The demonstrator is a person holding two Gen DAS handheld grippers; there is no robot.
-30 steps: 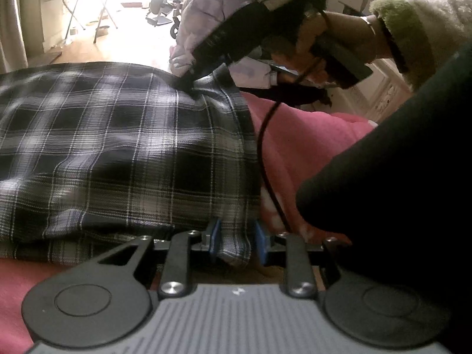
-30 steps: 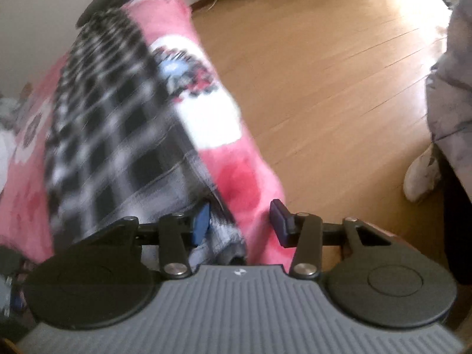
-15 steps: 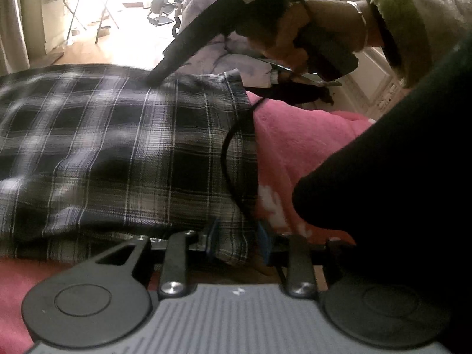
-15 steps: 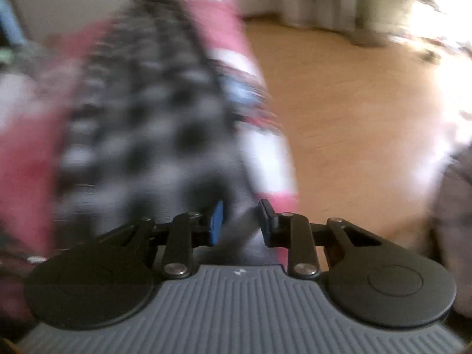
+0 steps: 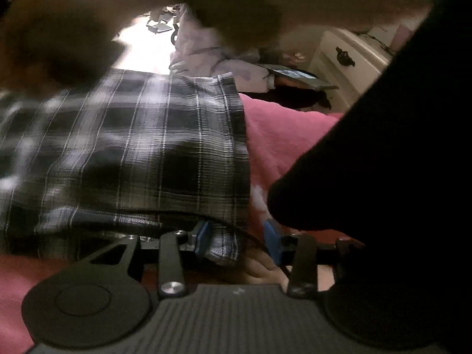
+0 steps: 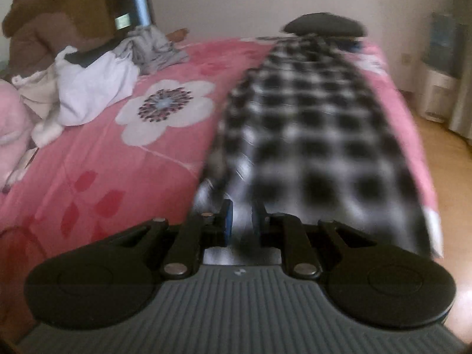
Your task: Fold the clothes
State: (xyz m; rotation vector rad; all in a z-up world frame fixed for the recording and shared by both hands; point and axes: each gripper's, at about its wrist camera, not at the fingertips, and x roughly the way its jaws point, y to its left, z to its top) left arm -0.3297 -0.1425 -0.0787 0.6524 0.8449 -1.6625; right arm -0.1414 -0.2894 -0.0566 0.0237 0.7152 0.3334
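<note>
One black-and-white plaid garment (image 6: 309, 135) (blurred) lies lengthwise on pink bedspread (image 6: 118, 159).

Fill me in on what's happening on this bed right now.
A person with a gripper in each hand is folding a black-and-white plaid garment laid out on a pink floral bedspread. The right gripper is closed on one end of the cloth, which stretches away toward the far end of the bed. The left gripper has a corner of the plaid between its fingers, though they look parted rather than pinched. A heap of other clothes waits beside it.
</note>
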